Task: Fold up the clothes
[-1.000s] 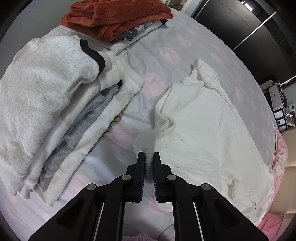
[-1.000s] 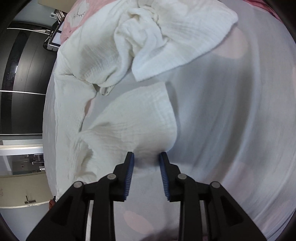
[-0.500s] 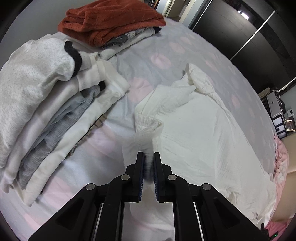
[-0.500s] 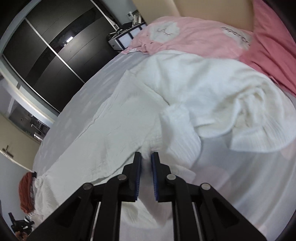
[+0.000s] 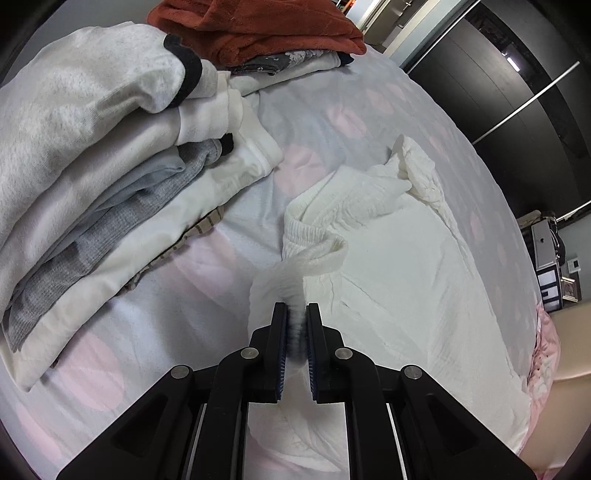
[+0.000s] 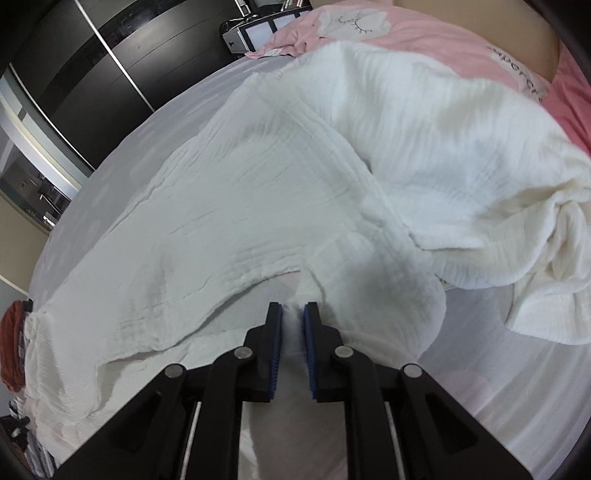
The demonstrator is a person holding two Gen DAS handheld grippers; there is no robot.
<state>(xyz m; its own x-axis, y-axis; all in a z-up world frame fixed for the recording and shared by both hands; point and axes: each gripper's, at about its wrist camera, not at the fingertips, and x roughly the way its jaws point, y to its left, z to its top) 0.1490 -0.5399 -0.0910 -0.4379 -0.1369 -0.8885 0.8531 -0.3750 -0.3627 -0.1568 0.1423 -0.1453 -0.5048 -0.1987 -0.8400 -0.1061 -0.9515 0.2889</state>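
White crinkled trousers (image 5: 399, 266) lie spread on the bed. My left gripper (image 5: 296, 321) is shut on their elastic waistband, which stretches up from the jaws. In the right wrist view the same trousers (image 6: 229, 206) run away to the left. My right gripper (image 6: 292, 325) is shut on a fold of the white cloth at the leg end, lifted a little off the sheet.
A stack of folded clothes (image 5: 110, 147) lies at the left, with a rust-red towel pile (image 5: 258, 26) behind it. Another white garment (image 6: 480, 177) is heaped at the right beside pink pillows (image 6: 406, 29). Dark wardrobe doors (image 6: 92, 55) stand beyond the bed.
My right gripper closed on the trouser cloth and swung up to look along the bed. My left gripper, still shut on the waistband, pulled it back and toward the folded stack.
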